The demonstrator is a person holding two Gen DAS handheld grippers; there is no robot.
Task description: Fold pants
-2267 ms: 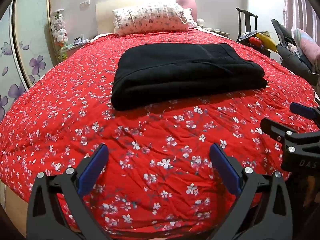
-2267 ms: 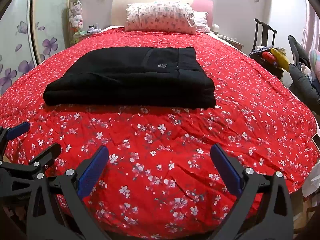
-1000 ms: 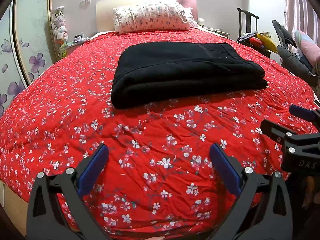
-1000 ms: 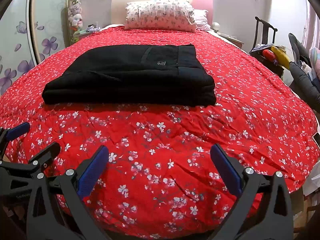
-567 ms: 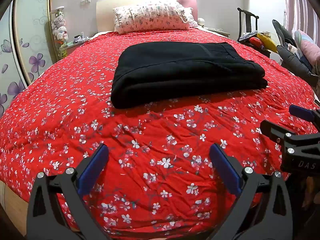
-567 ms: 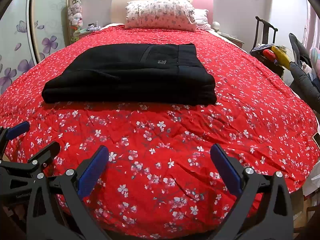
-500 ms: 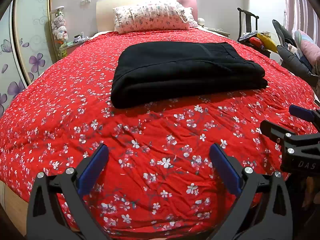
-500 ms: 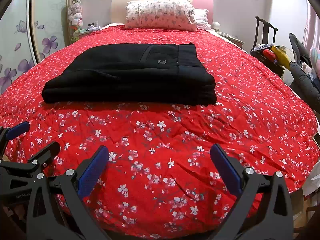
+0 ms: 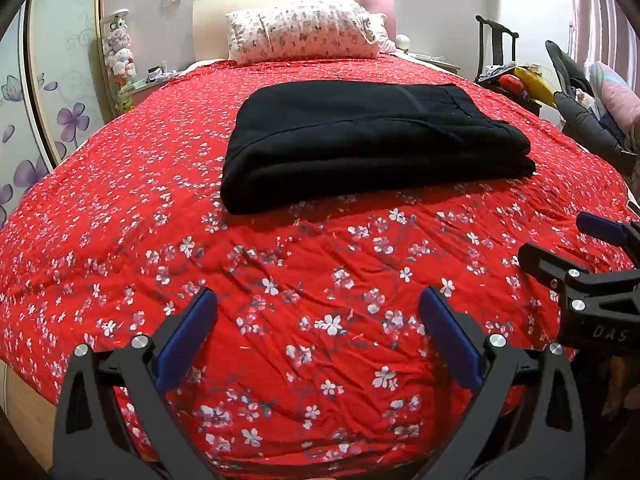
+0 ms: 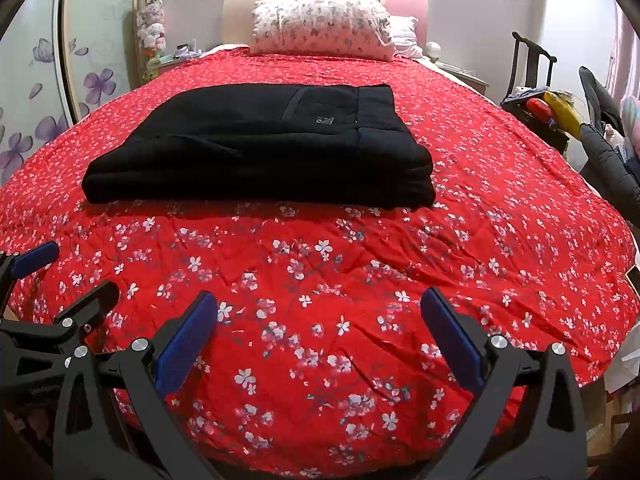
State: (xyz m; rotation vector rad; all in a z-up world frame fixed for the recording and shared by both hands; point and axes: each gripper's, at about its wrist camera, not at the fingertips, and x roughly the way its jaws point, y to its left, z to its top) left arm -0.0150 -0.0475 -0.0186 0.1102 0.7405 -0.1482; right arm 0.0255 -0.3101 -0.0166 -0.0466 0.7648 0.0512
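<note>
Black pants (image 9: 372, 140) lay folded into a thick rectangular stack on the middle of the red floral bedspread (image 9: 304, 320), well short of the pillow (image 9: 300, 36) at the headboard. The left gripper (image 9: 318, 320) and the right gripper (image 10: 320, 320) both stood with fingers spread wide and nothing between them, low over the foot of the bed and well apart from the stack. The fabric appeared soft, matte and fairly bulky, probably a heavy knit or fleece: limp under lift, unlikely to slip, layers liable to slide apart. Any further hold was judged best taken at the two near corners (image 10: 420, 196), pinching all layers together; the fold looked essentially complete
</note>
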